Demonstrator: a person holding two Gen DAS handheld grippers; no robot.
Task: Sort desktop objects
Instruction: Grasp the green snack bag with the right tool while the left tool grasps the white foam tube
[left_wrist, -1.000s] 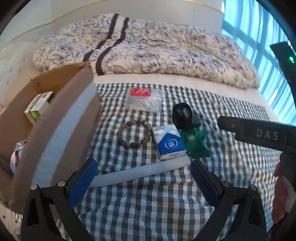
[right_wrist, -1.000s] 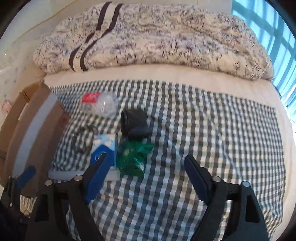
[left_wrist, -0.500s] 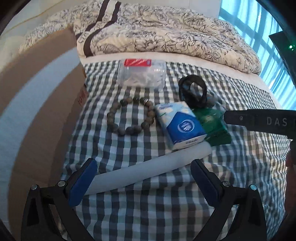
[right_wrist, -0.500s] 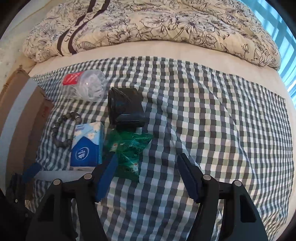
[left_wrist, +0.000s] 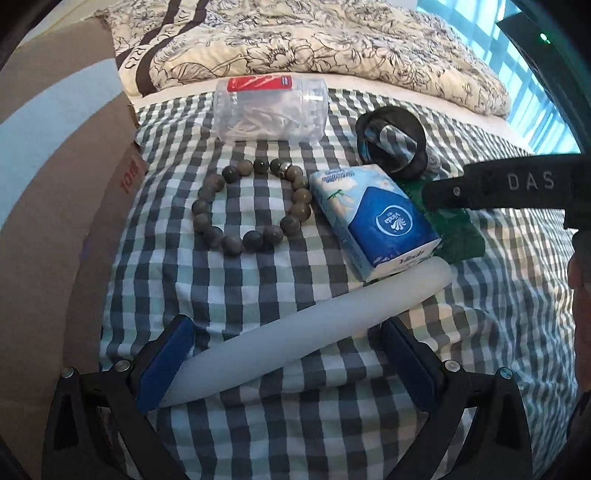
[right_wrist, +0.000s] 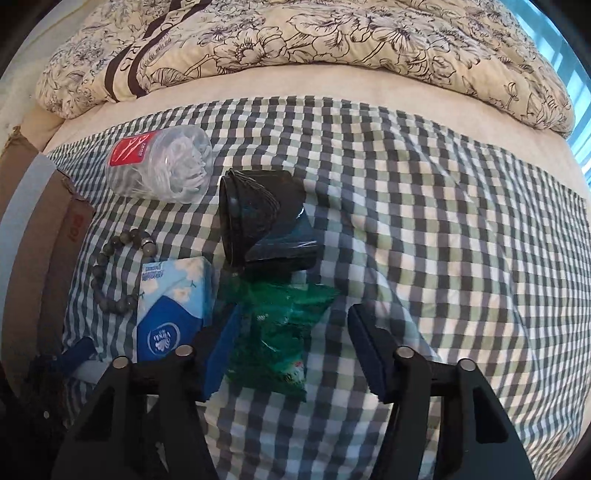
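The tissue pack (left_wrist: 376, 218) reads "Vinda"; the right gripper's arm (left_wrist: 509, 184) reads "DAS".

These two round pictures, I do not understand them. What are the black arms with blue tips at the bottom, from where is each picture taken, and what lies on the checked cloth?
There is no robot here. A person holds a two-finger gripper in each hand, and a wide-angle camera on each one looks forward along its fingers; this bends the picture round.

In the left camera's picture, the left gripper is open, with a long white tube lying between its blue pads. In the right camera's picture, the right gripper is open over a green packet. Nothing is held.

On the checked cloth also lie a bead bracelet, a blue tissue pack, a clear jar with a red label, and a black roll. A cardboard box stands at the left, and a flowered quilt lies behind.
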